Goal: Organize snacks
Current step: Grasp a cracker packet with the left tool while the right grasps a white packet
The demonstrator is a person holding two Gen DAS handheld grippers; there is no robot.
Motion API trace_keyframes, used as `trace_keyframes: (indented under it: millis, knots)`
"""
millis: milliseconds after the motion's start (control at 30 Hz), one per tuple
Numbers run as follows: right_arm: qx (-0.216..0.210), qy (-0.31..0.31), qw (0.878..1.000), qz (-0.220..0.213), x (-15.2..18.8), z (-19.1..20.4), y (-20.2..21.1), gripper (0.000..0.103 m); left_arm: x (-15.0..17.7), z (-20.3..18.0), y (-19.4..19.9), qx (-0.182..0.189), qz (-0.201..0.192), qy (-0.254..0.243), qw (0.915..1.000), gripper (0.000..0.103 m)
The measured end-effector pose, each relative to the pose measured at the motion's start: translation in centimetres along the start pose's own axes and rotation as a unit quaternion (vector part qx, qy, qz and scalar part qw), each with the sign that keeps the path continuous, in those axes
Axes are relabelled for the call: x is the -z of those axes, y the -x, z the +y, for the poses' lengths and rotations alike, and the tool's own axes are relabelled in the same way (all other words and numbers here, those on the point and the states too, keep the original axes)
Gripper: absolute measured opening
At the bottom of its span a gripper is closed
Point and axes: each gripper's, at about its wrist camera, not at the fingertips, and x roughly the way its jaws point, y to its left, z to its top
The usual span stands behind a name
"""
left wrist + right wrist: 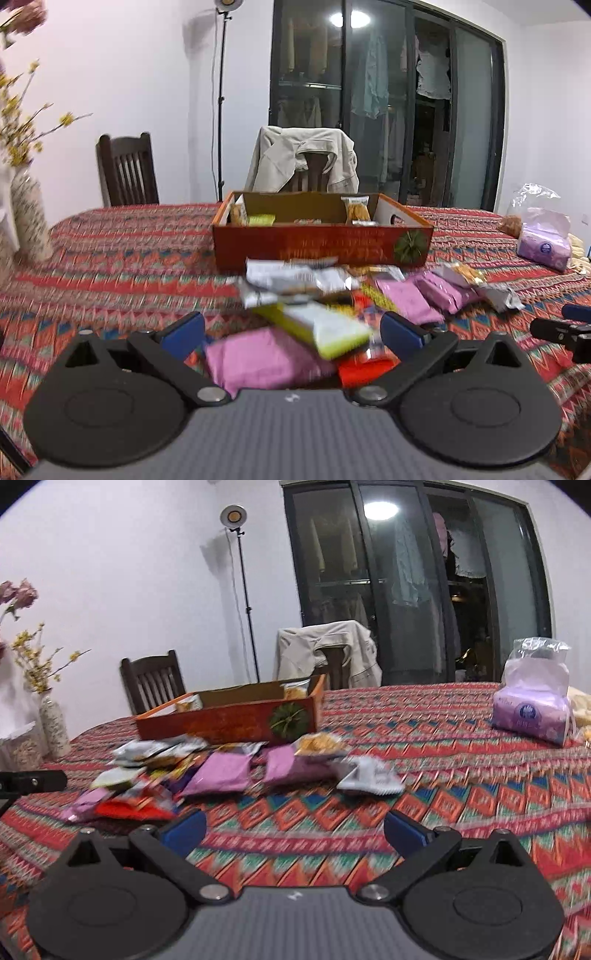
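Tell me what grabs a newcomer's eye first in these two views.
A jumbled pile of snack packets, pink, white, red and yellow-green, sprawls on the bright patterned tablecloth. Just behind it sits a red cardboard box already holding a few snacks. Both the left gripper and right gripper are open.

Left wrist view: low over the counter (pixel 110 251), looking forward between its own spread jaws, head-on at the long side of the red box (pixel 321 245). Snack pile (pixel 332 295) directly below and ahead, very near the lens.

Right wrist view: same low height, set to the right of the pile, facing forward and slightly left. Box (pixel 229 720) seen obliquely, corner-on; pile (pixel 207 771) ahead-left, somewhat farther off.

Shared: box, pile, patterned cloth, tissue pack (pixel 543 242) (pixel 532 710), both chairs, lamp stand, glass doors. Each view catches the other gripper at its edge.
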Motion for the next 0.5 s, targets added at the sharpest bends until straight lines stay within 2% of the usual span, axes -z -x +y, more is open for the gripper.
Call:
trace_keyframes:
  millis: [133, 267, 333, 433, 500]
  knots:
    - [0.021, 0.013, 1.000, 0.007, -2.1, -1.2, -2.2, 0.099, -2.9, -0.3, -3.5, 0.006, 0.015, -0.016, 0.9997, 0.103]
    - [0.038, 0.030, 0.998, 0.032, -3.8, -2.2, -5.3, 0.091, -5.9, -0.7, -8.0, 0.034, 0.039, -0.026, 0.9983, 0.103]
    - [0.038, 0.035, 0.998, 0.044, -4.5, -2.5, -6.8, 0.090, -7.3, -1.0, -10.8, 0.041, 0.056, -0.041, 0.9967, 0.103]
    - [0.036, 0.050, 0.996, 0.062, -5.3, -2.5, -8.9, 0.088, -8.9, -1.0, -15.4, 0.035, 0.110, -0.046, 0.9923, 0.100]
    - [0.040, 0.061, 0.994, 0.077, -5.6, -2.5, -10.1, 0.081, -9.6, -0.9, -18.2, 0.035, 0.147, -0.034, 0.9879, 0.095]
